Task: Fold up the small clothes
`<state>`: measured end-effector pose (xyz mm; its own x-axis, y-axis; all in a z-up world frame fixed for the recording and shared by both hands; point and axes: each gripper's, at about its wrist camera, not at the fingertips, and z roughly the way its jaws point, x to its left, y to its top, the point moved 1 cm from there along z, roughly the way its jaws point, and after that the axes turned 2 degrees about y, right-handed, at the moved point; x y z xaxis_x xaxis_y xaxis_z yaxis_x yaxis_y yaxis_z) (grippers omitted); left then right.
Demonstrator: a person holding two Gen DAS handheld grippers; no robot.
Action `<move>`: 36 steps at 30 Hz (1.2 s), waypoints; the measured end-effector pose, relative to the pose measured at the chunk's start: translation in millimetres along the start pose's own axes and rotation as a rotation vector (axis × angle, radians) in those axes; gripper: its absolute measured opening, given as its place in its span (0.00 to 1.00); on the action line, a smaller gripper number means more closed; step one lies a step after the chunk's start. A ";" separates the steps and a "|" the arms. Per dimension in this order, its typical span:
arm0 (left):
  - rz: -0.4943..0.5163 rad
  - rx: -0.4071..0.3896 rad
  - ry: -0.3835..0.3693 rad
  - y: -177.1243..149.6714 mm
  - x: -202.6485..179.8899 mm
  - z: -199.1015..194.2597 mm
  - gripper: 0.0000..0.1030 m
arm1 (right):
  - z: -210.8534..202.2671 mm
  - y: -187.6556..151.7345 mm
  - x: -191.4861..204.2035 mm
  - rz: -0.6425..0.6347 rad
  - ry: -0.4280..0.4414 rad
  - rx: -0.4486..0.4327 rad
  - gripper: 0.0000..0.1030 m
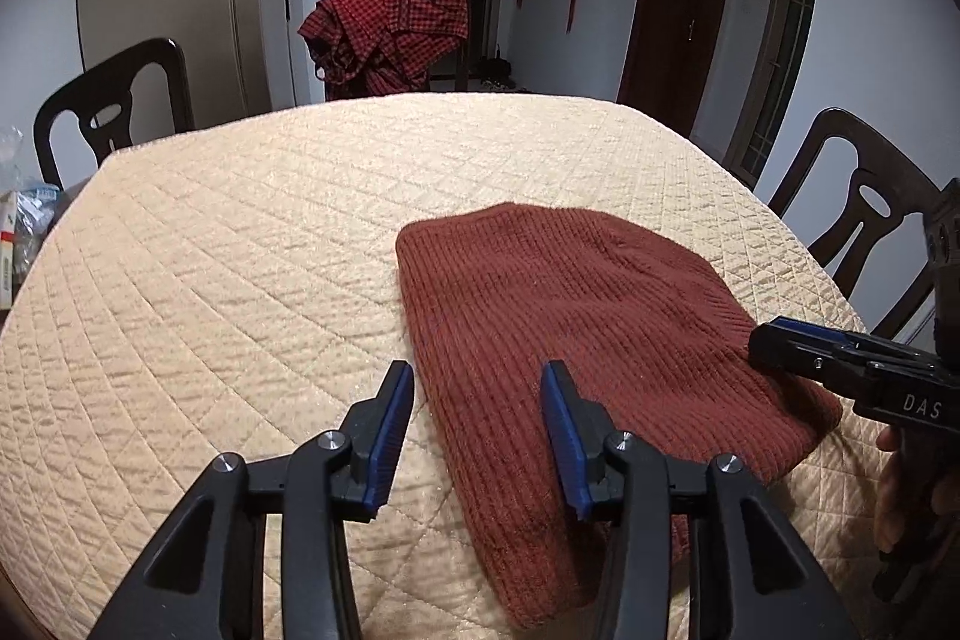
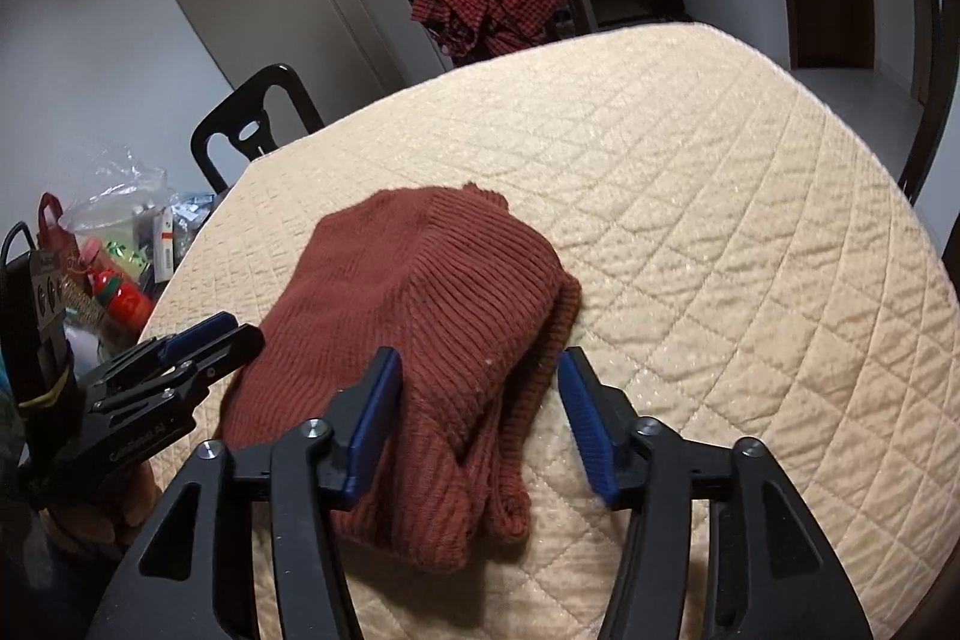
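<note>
A rust-brown ribbed knit garment (image 1: 576, 316) lies folded in a compact bundle on the cream quilted table cover (image 1: 240, 250). It also shows in the right wrist view (image 2: 420, 316), with layered edges toward the near side. My left gripper (image 1: 477, 382) is open and empty, hovering over the garment's near left edge. My right gripper (image 2: 480, 370) is open and empty above the garment's near right edge. The right gripper shows at the right edge of the left wrist view (image 1: 840, 358), and the left gripper at the left of the right wrist view (image 2: 198, 346).
Dark wooden chairs (image 1: 114, 112) stand around the table. A red checked cloth (image 1: 390, 28) hangs over the far chair. A heap of bags and bottles (image 2: 114, 256) sits off the table's left side. The quilted cover (image 2: 750, 220) stretches far and right.
</note>
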<state>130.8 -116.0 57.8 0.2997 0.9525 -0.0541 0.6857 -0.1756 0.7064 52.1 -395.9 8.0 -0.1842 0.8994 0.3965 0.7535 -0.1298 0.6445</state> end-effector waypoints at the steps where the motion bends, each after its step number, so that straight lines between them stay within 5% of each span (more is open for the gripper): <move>1: -0.009 0.001 -0.008 -0.5 1.7 1.9 0.48 | 2.2 -0.4 -1.4 0.006 -0.001 0.008 0.55; 19: -0.104 0.052 -0.159 -2.0 15.7 28.9 0.57 | 23.5 10.4 -15.4 0.081 0.088 0.049 0.64; 27: -0.106 0.063 -0.170 -7.7 11.9 33.8 0.62 | 27.7 10.3 -13.2 0.094 0.142 0.042 0.64; 36: -0.129 0.078 -0.179 -13.4 14.8 31.5 0.62 | 22.7 -3.8 -10.5 0.083 0.179 0.081 0.45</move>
<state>147.0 -107.4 25.3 0.3145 0.9102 -0.2694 0.7729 -0.0807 0.6294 65.5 -395.4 -13.5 -0.2231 0.7974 0.5607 0.8179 -0.1598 0.5527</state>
